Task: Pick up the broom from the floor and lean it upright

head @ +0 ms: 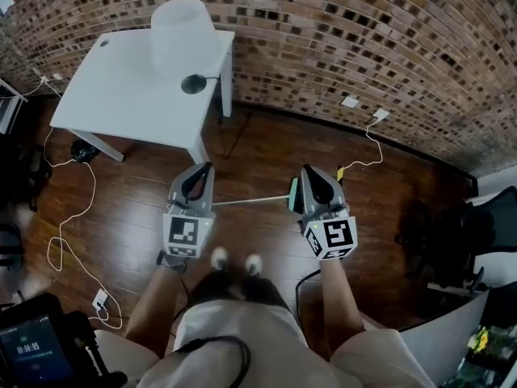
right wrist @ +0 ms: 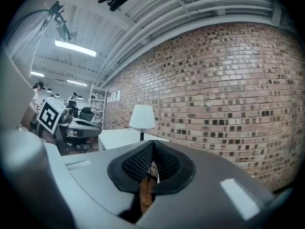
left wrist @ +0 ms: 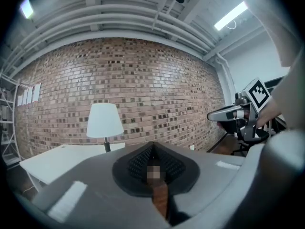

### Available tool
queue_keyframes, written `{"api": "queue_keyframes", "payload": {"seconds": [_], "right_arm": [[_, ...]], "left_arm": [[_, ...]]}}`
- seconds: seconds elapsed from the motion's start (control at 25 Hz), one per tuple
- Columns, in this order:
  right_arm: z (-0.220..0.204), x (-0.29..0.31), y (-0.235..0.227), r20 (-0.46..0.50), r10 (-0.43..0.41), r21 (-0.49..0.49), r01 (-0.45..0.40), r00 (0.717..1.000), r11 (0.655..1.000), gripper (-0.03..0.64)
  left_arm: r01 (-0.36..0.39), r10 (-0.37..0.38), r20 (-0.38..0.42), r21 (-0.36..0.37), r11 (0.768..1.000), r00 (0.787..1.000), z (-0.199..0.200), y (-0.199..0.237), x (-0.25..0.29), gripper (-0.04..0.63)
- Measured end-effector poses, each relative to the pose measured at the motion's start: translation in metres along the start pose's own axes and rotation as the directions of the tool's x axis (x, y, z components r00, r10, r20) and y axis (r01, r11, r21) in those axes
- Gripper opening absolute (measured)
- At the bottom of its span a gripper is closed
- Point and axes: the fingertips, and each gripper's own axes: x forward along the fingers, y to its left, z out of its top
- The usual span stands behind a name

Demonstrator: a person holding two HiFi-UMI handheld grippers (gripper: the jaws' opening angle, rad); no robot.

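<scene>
Head view only: a white cable (head: 69, 217) is snaking over the dark plank floor (head: 242, 156) at left, beside a white slab-top table (head: 113, 103) carrying a lamp (head: 184, 35) w/ a smooth drum shade. The left gripper (head: 202, 173), grey & wedge-shaped, is pointing toward the rough brick wall (head: 363, 39); its ribbed black pads are sitting together, nothing betw. them. The broom (head: 250, 200) is lying flat on the floor betw. the two grippers, its thin pale handle running left to right, its green head (head: 292, 194) just beside the right gripper (head: 313, 175). That claw is likewise sitting closed & empty. Both forearms are reaching fwd, roughly level, marker cubes facing up. The gripper views are not catching the broom; they are showing ceiling pipes (left wrist: 119, 18) and tube lights (right wrist: 75, 48) instead.
</scene>
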Motion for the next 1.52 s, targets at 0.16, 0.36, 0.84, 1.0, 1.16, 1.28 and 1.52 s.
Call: {"api": "queue_keyframes", "payload": {"seconds": [0.16, 0.36, 0.84, 1.0, 1.16, 1.28, 1.52], "right_arm": [[-0.033, 0.037, 0.016, -0.037, 0.054, -0.004, -0.054, 0.998, 0.999, 0.014], [-0.083, 0.075, 0.035, -0.097, 0.114, -0.024, -0.117, 0.989, 0.993, 0.014], [-0.263, 0.149, 0.079, -0.21, 0.196, 0.0, -0.201, 0.958, 0.98, 0.018], [-0.336, 0.17, 0.102, -0.247, 0.246, 0.006, -0.253, 0.937, 0.968, 0.025], [-0.411, 0.188, 0.126, -0.289, 0.318, -0.002, -0.332, 0.903, 0.943, 0.039], [-0.461, 0.2, 0.14, -0.312, 0.361, -0.022, -0.387, 0.879, 0.922, 0.047], [-0.562, 0.217, 0.17, -0.382, 0.454, -0.063, -0.513, 0.804, 0.856, 0.082]], "left_arm": [[-0.016, 0.013, -0.056, -0.051, 0.999, 0.998, -0.046, 0.013, 0.014, 0.002], [-0.041, 0.035, -0.099, -0.061, 0.997, 0.994, -0.098, 0.032, 0.029, 0.002], [-0.076, 0.063, -0.193, -0.058, 0.995, 0.979, -0.275, 0.053, 0.035, 0.002], [-0.075, 0.059, -0.203, -0.071, 0.995, 0.977, -0.339, 0.055, 0.039, 0.002], [-0.077, 0.059, -0.219, -0.075, 0.994, 0.974, -0.401, 0.055, 0.038, 0.002], [-0.067, 0.046, -0.239, -0.082, 0.994, 0.97, -0.454, 0.05, 0.038, 0.002], [-0.093, 0.063, -0.273, -0.097, 0.991, 0.96, -0.556, 0.044, 0.036, 0.002]]}}
